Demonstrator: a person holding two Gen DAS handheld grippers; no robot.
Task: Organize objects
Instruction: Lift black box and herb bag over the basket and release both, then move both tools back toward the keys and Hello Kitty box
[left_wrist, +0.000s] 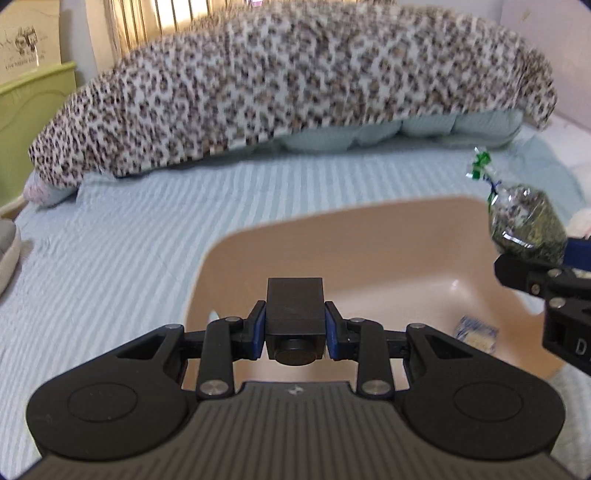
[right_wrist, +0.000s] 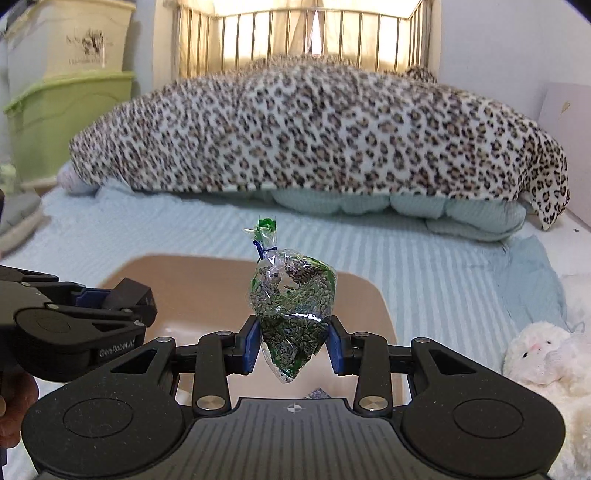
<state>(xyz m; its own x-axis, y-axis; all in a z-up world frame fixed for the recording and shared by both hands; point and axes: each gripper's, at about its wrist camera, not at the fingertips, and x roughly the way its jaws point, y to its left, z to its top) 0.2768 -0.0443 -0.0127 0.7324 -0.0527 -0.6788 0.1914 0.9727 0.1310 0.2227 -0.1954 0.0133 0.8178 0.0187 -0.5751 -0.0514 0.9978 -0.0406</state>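
Observation:
My left gripper is shut on a small black box-shaped device and holds it above a tan plastic basin on the bed. My right gripper is shut on a clear bag of dried green herbs, tied at the top, and holds it upright over the same basin. The bag also shows at the right of the left wrist view. A small blue-and-white packet lies inside the basin. The left gripper shows at the left of the right wrist view.
The basin sits on a light blue striped bedsheet. A leopard-print blanket covers pillows at the back. A white plush toy lies at the right. Green and cream storage bins stand at the left, and a grey shoe.

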